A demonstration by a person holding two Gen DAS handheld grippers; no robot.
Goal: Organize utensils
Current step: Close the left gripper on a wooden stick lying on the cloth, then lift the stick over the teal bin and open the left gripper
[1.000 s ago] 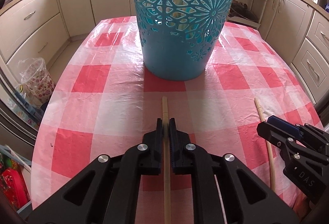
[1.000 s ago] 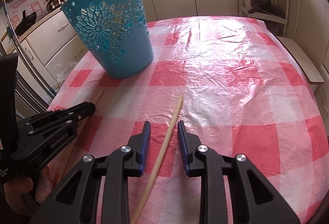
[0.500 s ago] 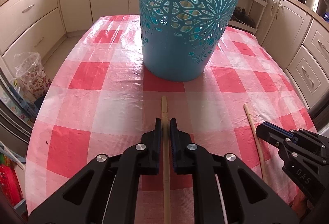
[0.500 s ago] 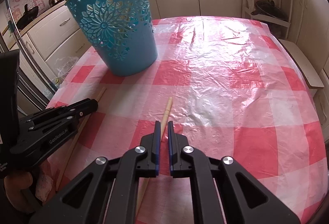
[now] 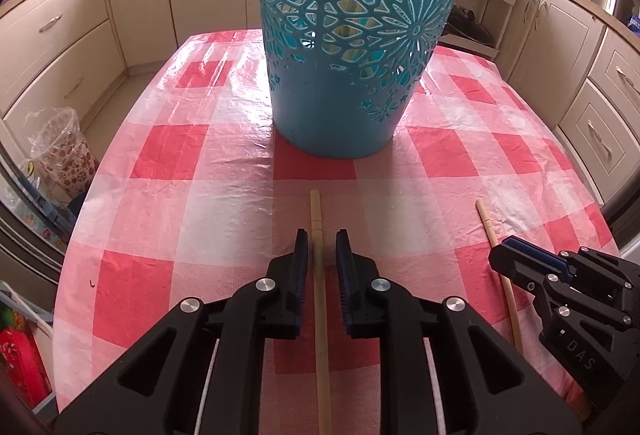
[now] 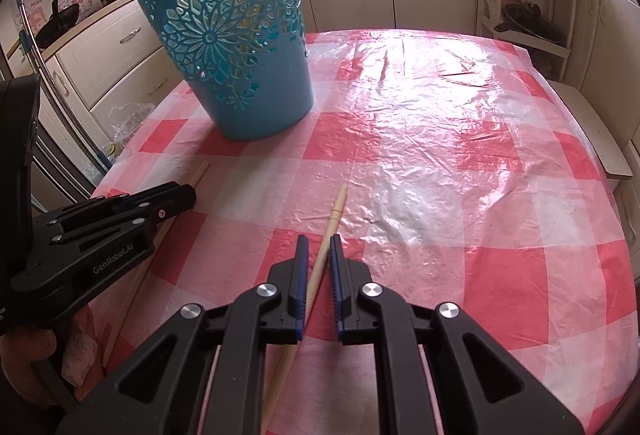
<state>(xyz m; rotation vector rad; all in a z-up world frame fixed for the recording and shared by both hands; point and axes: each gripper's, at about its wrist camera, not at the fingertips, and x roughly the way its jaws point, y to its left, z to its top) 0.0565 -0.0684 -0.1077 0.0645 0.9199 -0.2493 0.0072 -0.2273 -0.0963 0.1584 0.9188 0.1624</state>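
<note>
In the lower middle of each view a thin wooden stick [image 5: 320,299] [image 6: 316,275], probably light, stiff and smooth, lies between the slightly parted fingers of the left gripper [image 5: 322,249] and right gripper [image 6: 319,253], best pinched mid-length, below the blue basket [image 5: 356,35].

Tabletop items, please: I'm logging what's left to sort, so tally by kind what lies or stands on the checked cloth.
Wooden chopsticks: 2 (one between the left gripper fingers, one between the right gripper fingers)
Blue cut-out basket: 1
Total: 3
</note>
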